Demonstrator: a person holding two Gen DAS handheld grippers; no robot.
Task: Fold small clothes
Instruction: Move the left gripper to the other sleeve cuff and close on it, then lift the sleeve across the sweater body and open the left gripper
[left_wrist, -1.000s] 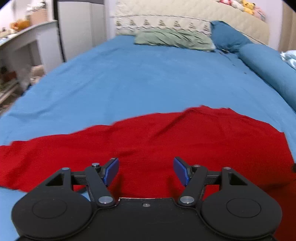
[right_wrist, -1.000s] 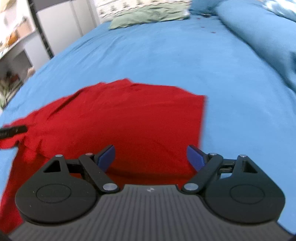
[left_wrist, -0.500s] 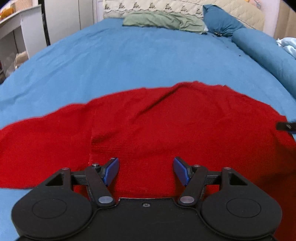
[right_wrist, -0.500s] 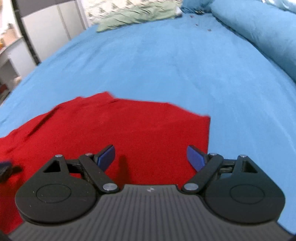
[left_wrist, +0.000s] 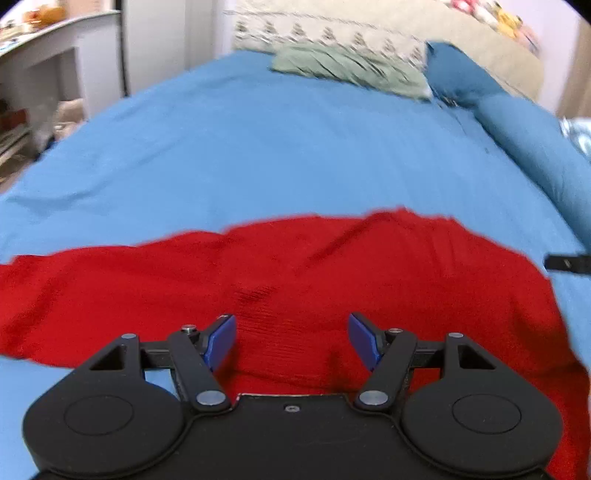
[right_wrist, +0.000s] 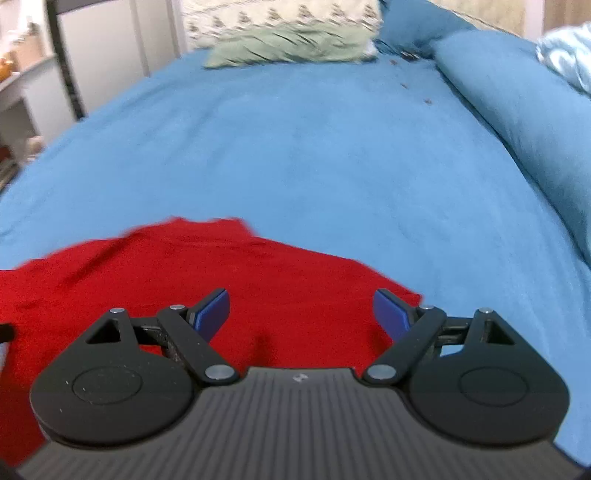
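A red knit garment (left_wrist: 295, 273) lies spread flat on the blue bedsheet (left_wrist: 280, 147), a sleeve stretching to the left edge of the left wrist view. My left gripper (left_wrist: 291, 338) hovers over the garment's near middle, open, nothing between its blue pads. The right wrist view shows the garment's right part (right_wrist: 184, 273) with its far right corner by the right pad. My right gripper (right_wrist: 301, 314) is open above that part and holds nothing. A black tip of the right gripper (left_wrist: 569, 263) pokes in at the right edge of the left wrist view.
A green pillow (left_wrist: 351, 70) and a dark blue pillow (left_wrist: 458, 77) lie at the headboard. A long blue bolster (right_wrist: 517, 110) runs along the bed's right side. A white shelf unit (left_wrist: 40, 85) stands left of the bed.
Both grippers have drawn back and risen a little, so the garment sits lower and smaller in both views. The jaws stay open and the garment lies as before.
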